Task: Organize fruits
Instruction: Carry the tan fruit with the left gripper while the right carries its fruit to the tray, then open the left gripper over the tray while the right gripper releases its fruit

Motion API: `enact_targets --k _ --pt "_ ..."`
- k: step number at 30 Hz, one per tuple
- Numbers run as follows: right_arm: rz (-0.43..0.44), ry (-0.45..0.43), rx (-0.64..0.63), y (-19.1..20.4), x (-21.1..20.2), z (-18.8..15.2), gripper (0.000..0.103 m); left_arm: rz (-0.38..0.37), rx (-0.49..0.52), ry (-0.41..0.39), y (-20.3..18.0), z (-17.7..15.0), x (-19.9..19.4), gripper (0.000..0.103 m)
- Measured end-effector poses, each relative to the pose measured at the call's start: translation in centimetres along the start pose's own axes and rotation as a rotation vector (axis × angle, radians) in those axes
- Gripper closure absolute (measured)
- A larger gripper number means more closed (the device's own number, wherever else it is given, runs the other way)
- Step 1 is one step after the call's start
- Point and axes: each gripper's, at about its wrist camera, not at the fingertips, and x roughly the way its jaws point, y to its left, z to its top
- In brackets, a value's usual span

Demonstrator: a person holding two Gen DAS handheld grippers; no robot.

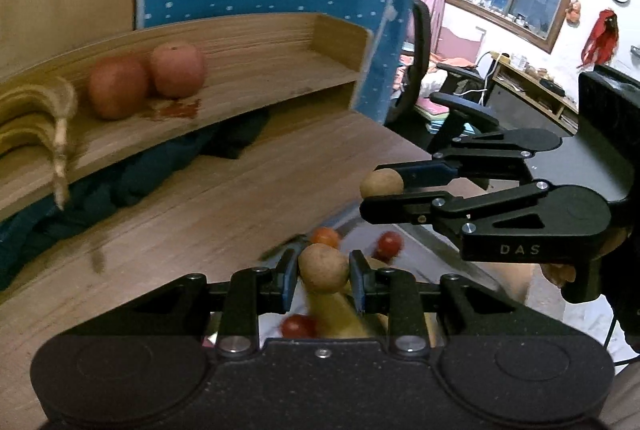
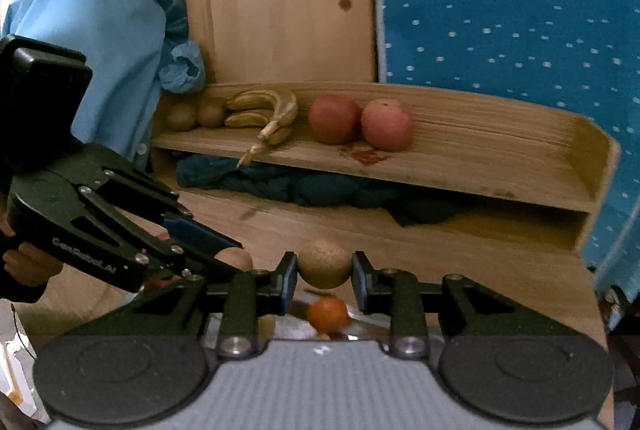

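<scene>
My left gripper is shut on a small brown round fruit, held above the table. My right gripper is shut on a second small brown round fruit; it also shows in the left wrist view. On the wooden shelf lie two red apples, a bunch of bananas and two kiwis at the left end. Below the grippers lie small red fruits, an orange one and a yellow banana.
A dark blue cloth is stuffed under the shelf. A blue dotted panel stands behind it. The wooden table runs in front. An office chair stands to the right of the table.
</scene>
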Motion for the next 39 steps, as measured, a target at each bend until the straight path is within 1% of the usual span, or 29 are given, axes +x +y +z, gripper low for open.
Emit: enact_targets --k 6,12,15,21,29,31,34,36,38,39 --pt "-0.041 0.01 0.029 -0.7 -2.3 -2.8 0.07 0.0 0.022 0.001 -3.0 -1.0 0.4 0.073" --pt "-0.067 0.059 0.067 -1.6 -2.6 -5.4 0.07 0.046 0.018 0.01 -4.6 -2.0 1.5 0.073" --pt "-0.066 0.072 0.09 -2.0 -2.6 -6.2 0.07 0.054 0.018 0.018 -5.0 -2.3 1.9 0.073" --pt "-0.06 0.084 0.111 -2.1 -2.2 -7.3 0.07 0.085 0.023 0.022 -5.4 -2.5 2.2 0.073" --pt "-0.078 0.066 0.137 -2.3 -1.9 -7.6 0.07 0.118 0.01 -0.002 -5.5 -2.9 2.1 0.071" --pt "-0.079 0.061 0.145 -2.3 -1.9 -7.7 0.068 0.12 0.006 -0.007 -5.5 -3.0 2.0 0.067" --pt "-0.09 0.049 0.147 -2.2 -2.1 -7.8 0.066 0.13 0.009 -0.019 -5.7 -3.2 1.7 0.059" --pt "-0.095 0.038 0.149 -2.0 -2.3 -7.8 0.064 0.137 0.008 -0.037 -5.9 -3.4 1.2 0.051" --pt "-0.107 0.02 0.145 -1.8 -2.7 -7.7 0.055 0.145 0.002 -0.06 -5.9 -3.4 0.6 0.046" --pt "-0.114 0.01 0.143 -1.6 -3.0 -7.6 0.054 0.152 -0.001 -0.074 -6.0 -3.5 0.3 0.043"
